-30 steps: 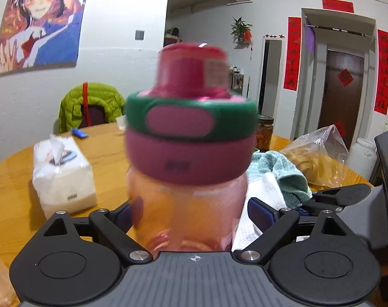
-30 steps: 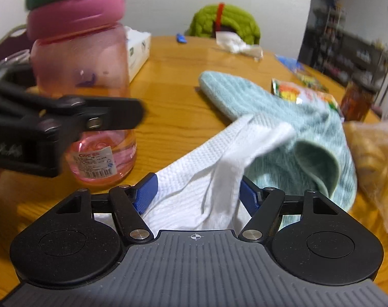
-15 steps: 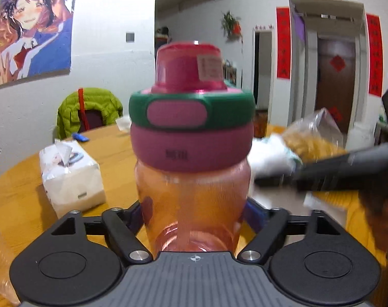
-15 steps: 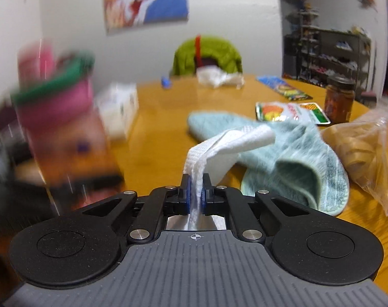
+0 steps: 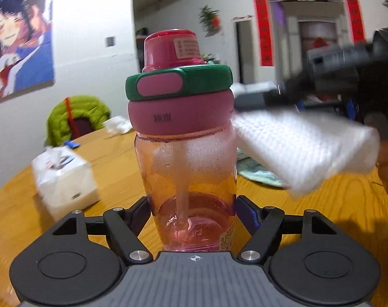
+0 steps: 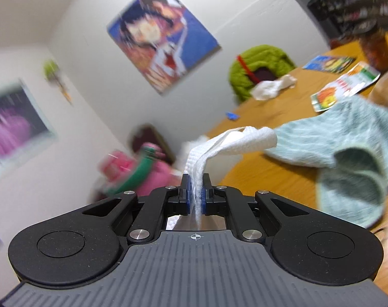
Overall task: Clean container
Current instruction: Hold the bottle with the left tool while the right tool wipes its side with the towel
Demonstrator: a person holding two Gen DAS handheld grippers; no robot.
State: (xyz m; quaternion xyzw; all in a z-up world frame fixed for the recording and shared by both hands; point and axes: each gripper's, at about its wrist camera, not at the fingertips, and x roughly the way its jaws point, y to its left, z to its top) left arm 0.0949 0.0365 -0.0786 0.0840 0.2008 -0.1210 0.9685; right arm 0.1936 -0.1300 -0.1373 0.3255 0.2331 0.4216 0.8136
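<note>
Bottle [image 5: 186, 168] (label unreadable), cloth [image 5: 303, 151] beside

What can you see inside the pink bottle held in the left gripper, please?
Through the clear wall of the pink bottle a pale straw runs down to the bottom, with no liquid that I can make out. The pink collar and green lid hide the straw's top.

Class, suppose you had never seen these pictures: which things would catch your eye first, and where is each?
The pink bottle with its green-ringed lid fills the centre of the left wrist view, gripped low by the left claw. Beside its right shoulder hangs a folded white cloth, pinched in the right claw. Behind, a crumpled teal towel lies on the wooden table.
</note>
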